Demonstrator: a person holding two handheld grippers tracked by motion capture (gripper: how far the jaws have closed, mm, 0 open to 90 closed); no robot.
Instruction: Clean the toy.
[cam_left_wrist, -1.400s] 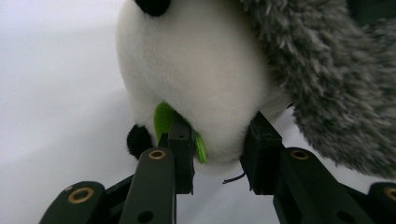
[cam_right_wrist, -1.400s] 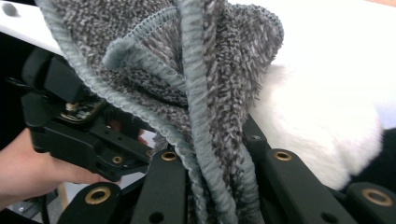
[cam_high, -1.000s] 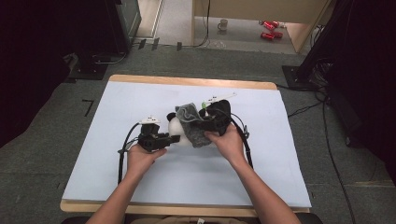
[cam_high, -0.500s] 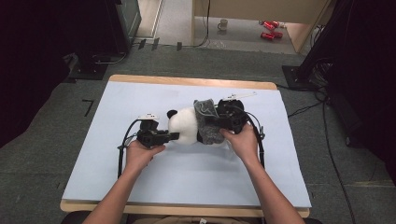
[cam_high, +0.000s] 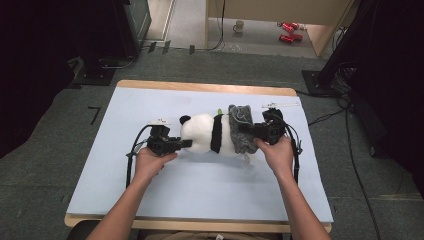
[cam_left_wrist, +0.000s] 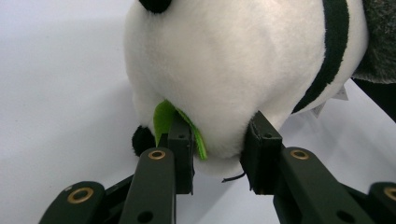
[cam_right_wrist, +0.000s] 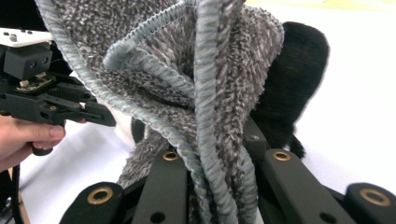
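Under panda (cam_left_wrist: 224, 70), green leaf (cam_left_wrist: 163, 119), left jaws pinching.

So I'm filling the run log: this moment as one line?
left gripper: shut on panda head | right gripper: shut on grey cloth over panda's other end | panda lying on table

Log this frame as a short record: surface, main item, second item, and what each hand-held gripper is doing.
surface: pale blue mat on a wooden table
main item: white and black plush panda, lying on its side
second item: grey knitted fuzzy cloth, over the panda's right end
left hand-held gripper: jaws pressed into the panda's white plush, beside a green felt leaf
right hand-held gripper: shut on the cloth
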